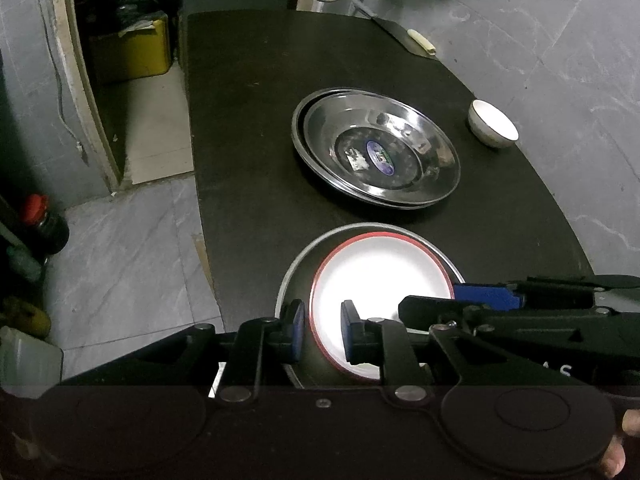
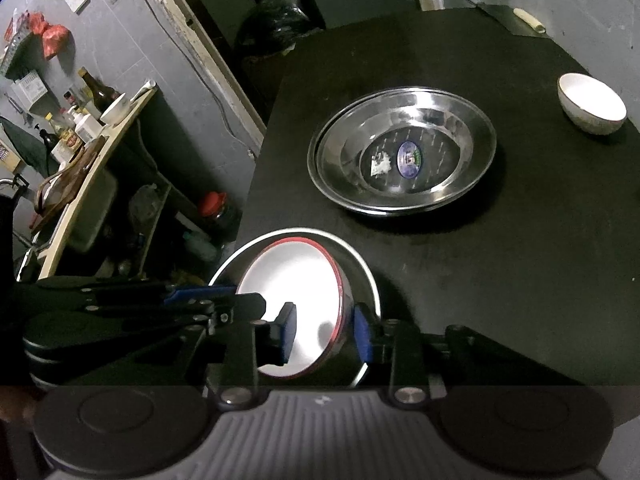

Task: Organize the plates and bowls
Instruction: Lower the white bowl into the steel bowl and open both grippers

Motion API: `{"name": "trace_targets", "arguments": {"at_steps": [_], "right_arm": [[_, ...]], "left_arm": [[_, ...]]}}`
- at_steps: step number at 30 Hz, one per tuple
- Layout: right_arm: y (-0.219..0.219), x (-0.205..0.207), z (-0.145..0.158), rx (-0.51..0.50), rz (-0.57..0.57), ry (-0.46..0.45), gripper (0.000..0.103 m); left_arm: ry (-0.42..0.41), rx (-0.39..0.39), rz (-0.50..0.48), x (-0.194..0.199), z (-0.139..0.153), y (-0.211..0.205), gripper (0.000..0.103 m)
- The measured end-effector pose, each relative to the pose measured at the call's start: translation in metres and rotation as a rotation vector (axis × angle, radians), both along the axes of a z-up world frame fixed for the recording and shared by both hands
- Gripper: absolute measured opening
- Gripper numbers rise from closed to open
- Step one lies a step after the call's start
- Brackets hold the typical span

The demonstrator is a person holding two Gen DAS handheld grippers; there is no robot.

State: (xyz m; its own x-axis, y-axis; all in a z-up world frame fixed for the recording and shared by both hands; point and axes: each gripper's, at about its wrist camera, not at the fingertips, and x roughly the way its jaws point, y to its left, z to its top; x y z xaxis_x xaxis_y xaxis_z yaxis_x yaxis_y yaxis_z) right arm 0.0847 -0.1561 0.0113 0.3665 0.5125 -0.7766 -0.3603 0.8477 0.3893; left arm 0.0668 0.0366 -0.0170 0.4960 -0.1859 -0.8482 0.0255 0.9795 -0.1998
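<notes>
A white bowl with a red rim (image 1: 376,284) (image 2: 296,284) sits inside a steel plate (image 1: 294,280) (image 2: 362,272) at the near edge of the black table. My left gripper (image 1: 322,330) straddles the bowl's left rim, jaws slightly apart around it. My right gripper (image 2: 326,332) straddles the bowl's right rim the same way. Two stacked steel plates (image 1: 376,148) (image 2: 402,156) lie in the table's middle. A small white bowl (image 1: 493,123) (image 2: 592,104) stands at the far right.
A cleaver with a pale handle (image 1: 404,38) (image 2: 528,20) lies at the table's (image 1: 248,120) far edge. Bottles with red caps (image 1: 40,220) (image 2: 216,208) stand on the floor at left. A cluttered sink counter (image 2: 80,152) is further left.
</notes>
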Motion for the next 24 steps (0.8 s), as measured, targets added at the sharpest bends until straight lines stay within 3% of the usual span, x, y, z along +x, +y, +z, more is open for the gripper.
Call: {"name": "trace_targets", "arguments": {"at_steps": [9,16,18,20,24], "right_arm": [[-0.004,-0.004,0.012,-0.002,0.011,-0.054,0.04],[-0.012,-0.011,0.025,-0.02,-0.016,-0.123,0.047],[-0.017,-0.012,0.027,-0.022,-0.032,-0.136,0.049],[-0.023,-0.013,0.028,-0.02,-0.054,-0.145,0.053],[-0.035,-0.011,0.029,-0.015,-0.092,-0.152,0.064]], "left_arm": [[-0.021,-0.054,-0.002,-0.002,0.006,0.006,0.035],[-0.058,-0.139,-0.008,-0.01,0.012,0.015,0.055],[-0.075,-0.137,-0.011,-0.013,0.015,0.014,0.059],[-0.095,-0.1,-0.006,-0.014,0.019,0.012,0.074],[-0.122,-0.076,-0.005,-0.014,0.025,0.009,0.078]]}}
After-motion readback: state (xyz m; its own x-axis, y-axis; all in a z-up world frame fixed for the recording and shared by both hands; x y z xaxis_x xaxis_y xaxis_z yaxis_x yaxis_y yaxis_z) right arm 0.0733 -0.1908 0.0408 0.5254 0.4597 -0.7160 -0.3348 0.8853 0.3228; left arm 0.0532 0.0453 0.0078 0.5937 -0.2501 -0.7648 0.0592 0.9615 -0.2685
